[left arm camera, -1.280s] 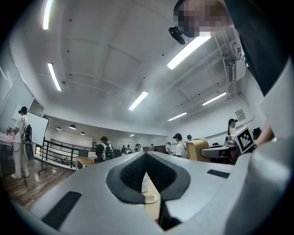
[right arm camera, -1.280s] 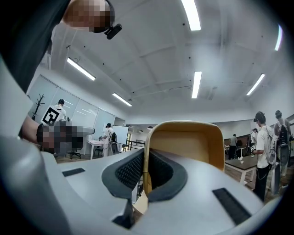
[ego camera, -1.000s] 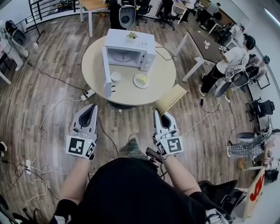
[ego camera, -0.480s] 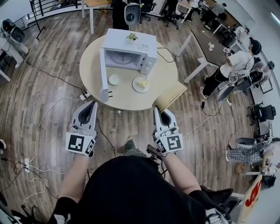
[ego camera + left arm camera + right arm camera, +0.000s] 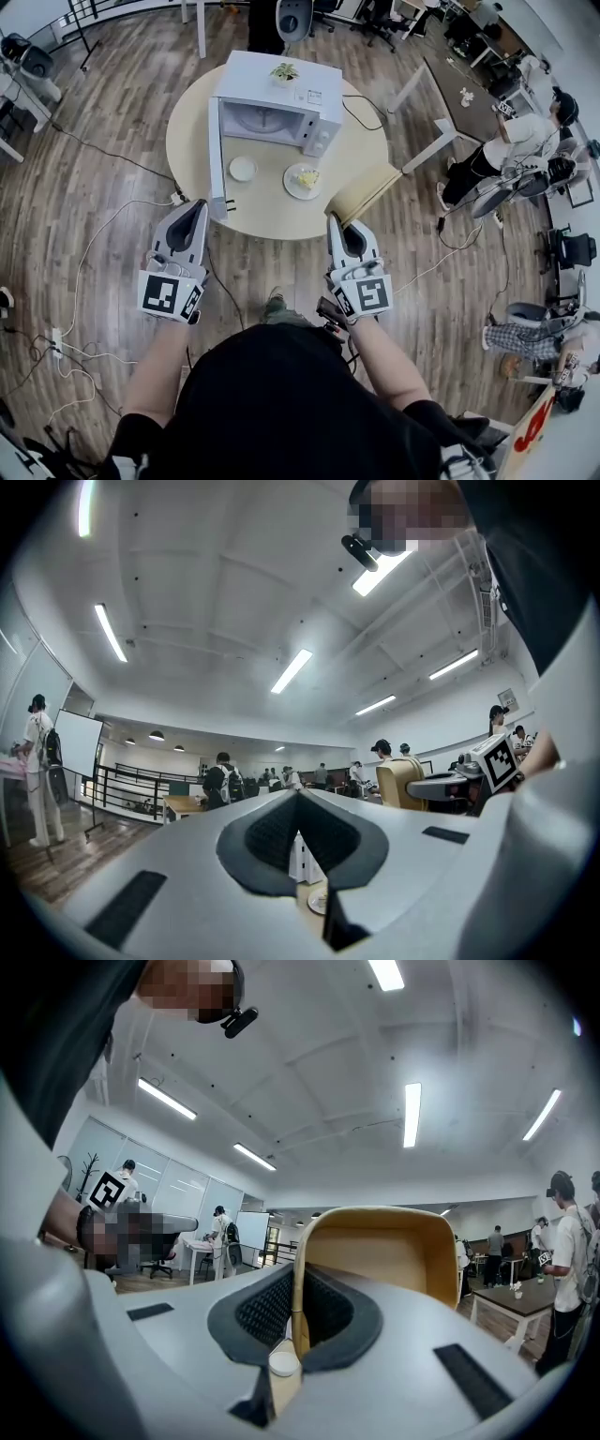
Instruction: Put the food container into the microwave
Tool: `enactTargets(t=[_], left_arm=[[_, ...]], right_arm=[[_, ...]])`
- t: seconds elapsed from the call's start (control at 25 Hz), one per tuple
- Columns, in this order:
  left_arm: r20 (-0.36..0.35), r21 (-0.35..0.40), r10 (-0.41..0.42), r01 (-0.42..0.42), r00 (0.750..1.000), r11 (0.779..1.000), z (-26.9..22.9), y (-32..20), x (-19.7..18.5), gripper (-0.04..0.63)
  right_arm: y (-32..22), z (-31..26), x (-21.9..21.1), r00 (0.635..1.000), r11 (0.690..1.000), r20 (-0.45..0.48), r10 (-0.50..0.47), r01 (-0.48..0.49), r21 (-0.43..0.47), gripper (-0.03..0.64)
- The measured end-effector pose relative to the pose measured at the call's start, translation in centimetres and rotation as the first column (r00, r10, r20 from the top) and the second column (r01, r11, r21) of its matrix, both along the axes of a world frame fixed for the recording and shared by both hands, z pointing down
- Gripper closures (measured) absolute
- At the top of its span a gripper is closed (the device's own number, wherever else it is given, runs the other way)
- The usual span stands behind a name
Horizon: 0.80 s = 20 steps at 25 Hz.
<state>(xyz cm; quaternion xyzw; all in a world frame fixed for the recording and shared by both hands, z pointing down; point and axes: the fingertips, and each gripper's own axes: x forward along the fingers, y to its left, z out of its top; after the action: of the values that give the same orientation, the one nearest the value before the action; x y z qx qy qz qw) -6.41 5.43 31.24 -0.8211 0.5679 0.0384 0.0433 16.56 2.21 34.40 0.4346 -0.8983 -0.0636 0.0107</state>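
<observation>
On the round table [image 5: 272, 214], in front of the microwave [image 5: 281, 101], stands the food container [image 5: 303, 178]: a shallow round dish with yellow food in it. It sits outside the cavity, to the right of the microwave's open door [image 5: 215, 155]. A small white round piece [image 5: 242, 168] lies on the table to its left, apart from it and nearer the door. The door is swung out on its left-hand hinge and stands edge-on toward the person. A small potted plant [image 5: 283, 72] rests on the microwave's top.

Both grippers are held roughly level on the near side of the table, well apart from the food container.

- Left gripper [image 5: 198, 208]: jaws pressed together at the tips, nothing between them. The tips lie just beside the table's near-left edge, close to the outer end of the open door.
- Right gripper [image 5: 335, 223]: jaws pressed together, nothing between them. The tips lie near the table's near-right edge, just beside a tan chair [image 5: 361, 192]. In the right gripper view, the chair's curved back fills the space straight ahead of the jaws.

The table stands on a wood-plank floor [image 5: 112, 141]. At the right of the head view a seated person [image 5: 516, 141] is at a dark table [image 5: 450, 94], well apart from the work area.
</observation>
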Motion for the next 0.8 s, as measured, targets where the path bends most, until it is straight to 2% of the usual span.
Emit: enactTargets(t=[0.48, 0.8], left_arm=[[0.023, -0.012, -0.056, 0.056, 0.998, 0.998, 0.1, -5.2, 1.9, 0.577], [0.042, -0.007, -0.083, 0.083, 0.996, 0.997, 0.6, -8.6, 5.0, 0.577]], right_arm=[[-6.3, 1.0, 0.8, 0.997, 0.997, 0.005, -0.076, 0.076, -0.014, 0.592], [-9.9, 1.5, 3.1, 0.992, 0.992, 0.002, -0.127, 0.127, 0.01, 0.592]])
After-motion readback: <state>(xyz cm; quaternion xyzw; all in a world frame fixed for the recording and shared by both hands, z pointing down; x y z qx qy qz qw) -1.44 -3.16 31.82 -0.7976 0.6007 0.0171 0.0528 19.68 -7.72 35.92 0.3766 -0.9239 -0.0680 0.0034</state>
